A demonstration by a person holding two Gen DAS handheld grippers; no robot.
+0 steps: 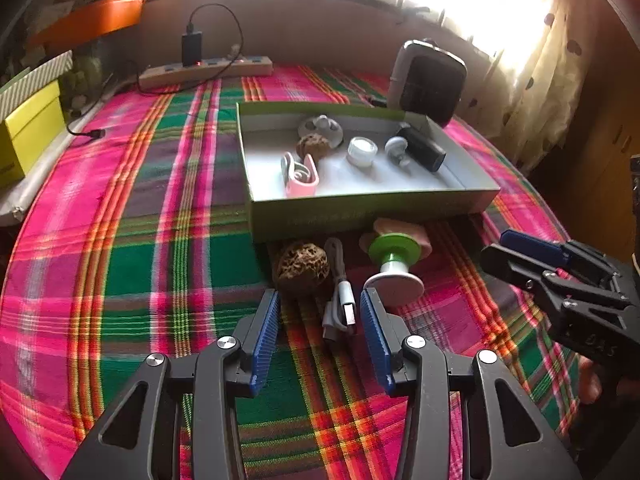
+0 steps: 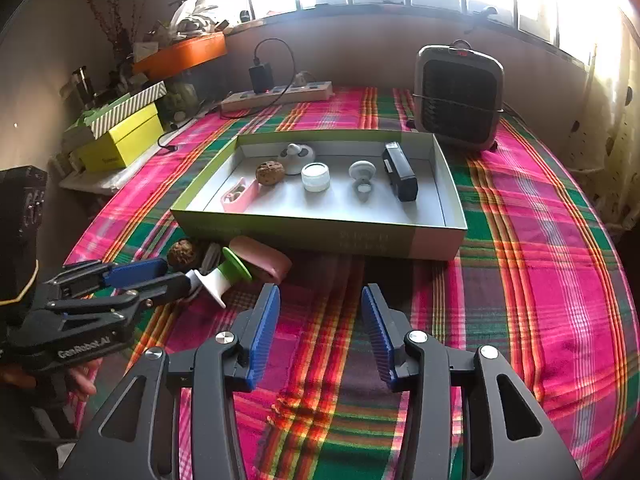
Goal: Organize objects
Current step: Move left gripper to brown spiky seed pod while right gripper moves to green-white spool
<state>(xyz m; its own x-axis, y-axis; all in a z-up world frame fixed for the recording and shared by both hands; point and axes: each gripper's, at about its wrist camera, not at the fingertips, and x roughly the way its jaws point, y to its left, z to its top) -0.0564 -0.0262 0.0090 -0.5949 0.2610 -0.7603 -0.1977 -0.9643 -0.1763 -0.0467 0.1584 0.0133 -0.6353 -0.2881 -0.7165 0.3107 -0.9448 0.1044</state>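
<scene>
Just ahead of the left gripper [image 1: 318, 308], jaws apart and empty, the USB cable [image 1: 340, 300] lies lengthwise on the tablecloth [image 1: 120, 280] near the tray [image 1: 360, 208]; the right gripper [image 2: 320, 308], also open, sits farther off.

Both fisheye views ride low over the desk [image 1: 160, 216], angled down past their own tool fingers toward the window. Both share the green tray [image 1: 360, 208] [image 2: 320, 232], each glimpsing the other tool.
</scene>
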